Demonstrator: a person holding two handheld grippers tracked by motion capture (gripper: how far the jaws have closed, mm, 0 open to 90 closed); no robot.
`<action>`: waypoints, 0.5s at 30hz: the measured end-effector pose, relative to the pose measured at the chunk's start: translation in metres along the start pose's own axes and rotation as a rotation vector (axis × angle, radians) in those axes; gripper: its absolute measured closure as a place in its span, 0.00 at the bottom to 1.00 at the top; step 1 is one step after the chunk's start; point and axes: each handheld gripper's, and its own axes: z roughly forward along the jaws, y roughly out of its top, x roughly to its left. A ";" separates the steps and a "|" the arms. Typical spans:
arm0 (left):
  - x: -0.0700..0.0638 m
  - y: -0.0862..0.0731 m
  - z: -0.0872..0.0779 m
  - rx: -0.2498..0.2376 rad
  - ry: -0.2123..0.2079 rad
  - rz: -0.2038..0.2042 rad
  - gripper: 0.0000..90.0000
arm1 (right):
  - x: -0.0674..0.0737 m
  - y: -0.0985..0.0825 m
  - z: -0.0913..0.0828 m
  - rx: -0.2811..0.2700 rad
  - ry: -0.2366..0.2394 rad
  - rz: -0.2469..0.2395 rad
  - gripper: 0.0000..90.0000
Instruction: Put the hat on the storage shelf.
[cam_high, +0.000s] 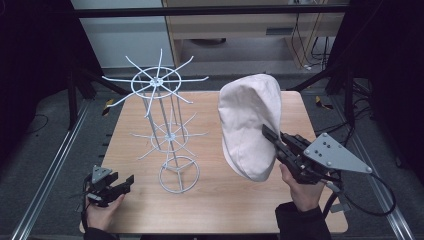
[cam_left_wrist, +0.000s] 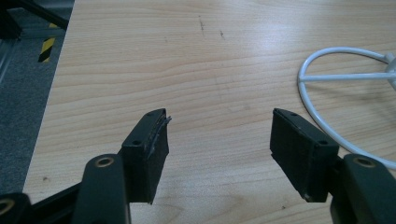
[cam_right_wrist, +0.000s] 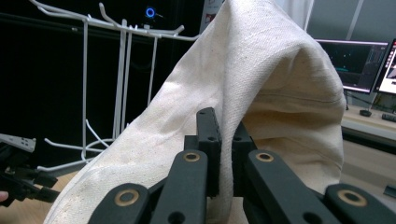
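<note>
A pale pink cloth hat hangs in the air over the right half of the table, held up by my right gripper, which is shut on its edge. In the right gripper view the two jaws pinch a fold of the hat between them at the gripper. A white wire rack with two tiers of spoke hooks stands left of the hat on a ring base. My left gripper rests low at the table's front left, open, with nothing between its jaws.
The wooden table has bare surface in front of the rack and under the hat. Its left edge drops to grey floor with a metal rail. Monitors stand beyond the hat in the right gripper view.
</note>
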 end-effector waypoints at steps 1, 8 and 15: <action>0.000 0.000 0.000 0.001 0.000 0.001 0.41 | 0.001 0.005 0.000 -0.011 0.001 -0.004 0.98; 0.000 0.000 0.000 0.001 0.000 0.001 0.41 | 0.004 0.019 0.000 -0.040 0.011 -0.019 0.98; 0.000 0.000 0.000 0.001 0.000 0.000 0.41 | 0.009 0.033 0.001 -0.072 0.022 -0.039 0.98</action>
